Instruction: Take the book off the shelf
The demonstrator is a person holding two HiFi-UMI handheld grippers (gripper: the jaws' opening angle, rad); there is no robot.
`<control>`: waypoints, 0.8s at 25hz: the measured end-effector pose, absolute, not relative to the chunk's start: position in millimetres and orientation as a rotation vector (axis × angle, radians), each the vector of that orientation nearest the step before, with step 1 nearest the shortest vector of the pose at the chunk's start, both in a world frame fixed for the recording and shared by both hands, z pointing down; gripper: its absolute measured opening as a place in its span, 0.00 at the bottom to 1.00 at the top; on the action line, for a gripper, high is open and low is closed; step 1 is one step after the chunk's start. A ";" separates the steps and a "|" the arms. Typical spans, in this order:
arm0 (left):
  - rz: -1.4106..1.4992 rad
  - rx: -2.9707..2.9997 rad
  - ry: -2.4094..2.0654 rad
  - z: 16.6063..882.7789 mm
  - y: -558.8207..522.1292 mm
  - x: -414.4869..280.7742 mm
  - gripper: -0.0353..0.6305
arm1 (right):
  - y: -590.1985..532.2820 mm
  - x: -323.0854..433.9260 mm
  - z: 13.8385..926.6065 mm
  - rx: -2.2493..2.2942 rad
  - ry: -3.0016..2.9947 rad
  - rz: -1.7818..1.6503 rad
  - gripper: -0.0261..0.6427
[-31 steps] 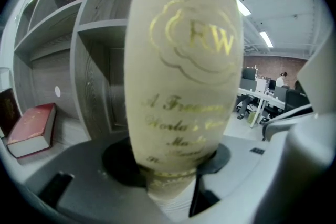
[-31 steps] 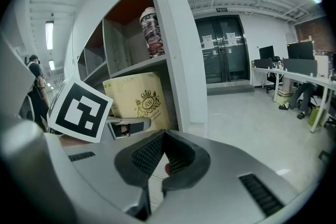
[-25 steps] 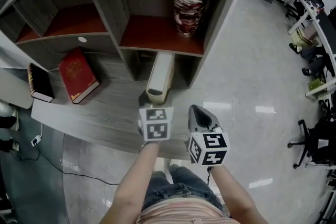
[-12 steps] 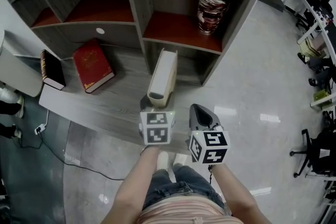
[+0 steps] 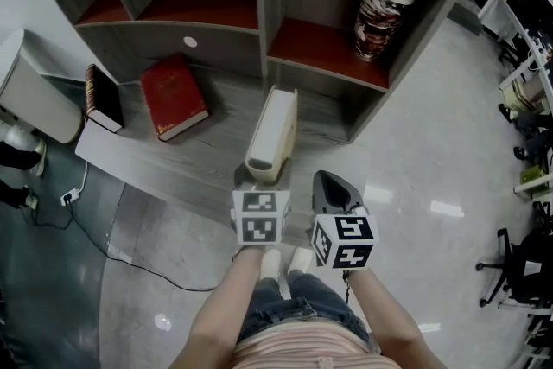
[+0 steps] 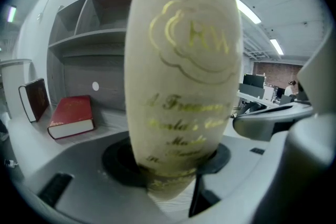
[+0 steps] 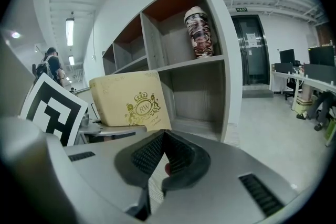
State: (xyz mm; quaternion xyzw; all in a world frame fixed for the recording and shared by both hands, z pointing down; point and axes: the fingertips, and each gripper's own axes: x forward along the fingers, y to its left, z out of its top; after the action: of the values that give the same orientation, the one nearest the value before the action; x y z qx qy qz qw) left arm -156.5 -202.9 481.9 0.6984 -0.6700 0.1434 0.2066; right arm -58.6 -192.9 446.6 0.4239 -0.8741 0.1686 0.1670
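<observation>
A cream book [image 5: 272, 134] with gold lettering stands on edge on the grey desktop [image 5: 207, 160], in front of the shelf's lower middle opening. My left gripper [image 5: 260, 182] is shut on its near spine end. In the left gripper view the cream book's spine [image 6: 184, 76] fills the gap between the jaws. My right gripper [image 5: 333, 191] hangs just right of the left one, shut and empty. In the right gripper view its pads meet [image 7: 160, 157], and the cream book's cover [image 7: 128, 105] shows to the left.
The grey shelf unit [image 5: 262, 30] has red-floored compartments, and a patterned lidded cup [image 5: 383, 0] stands in the right one. A red book [image 5: 173, 95] lies flat on the desk at left, beside a dark book [image 5: 102, 98] near the edge. Shiny floor and office desks lie to the right.
The cream book has slid out of the lower shelf opening toward me, held by the left gripper. The right gripper has kept its place beside it.
</observation>
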 end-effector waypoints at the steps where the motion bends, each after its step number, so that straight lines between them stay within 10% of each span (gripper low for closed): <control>1: 0.394 1.943 -1.872 479.7 -200.3 -159.7 0.39 | -191.3 -61.6 446.3 1.200 -2.490 0.479 0.05; 20: 0.355 1.854 -1.975 456.4 -134.8 -225.2 0.39 | -154.5 -131.1 436.6 1.067 -2.565 0.449 0.05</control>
State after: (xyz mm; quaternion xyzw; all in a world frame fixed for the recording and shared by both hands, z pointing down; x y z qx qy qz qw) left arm -225.2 -134.8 456.4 0.6645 -0.7077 0.1273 0.2033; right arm -131.1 -154.5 436.6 0.3741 -0.8993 0.1573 0.1632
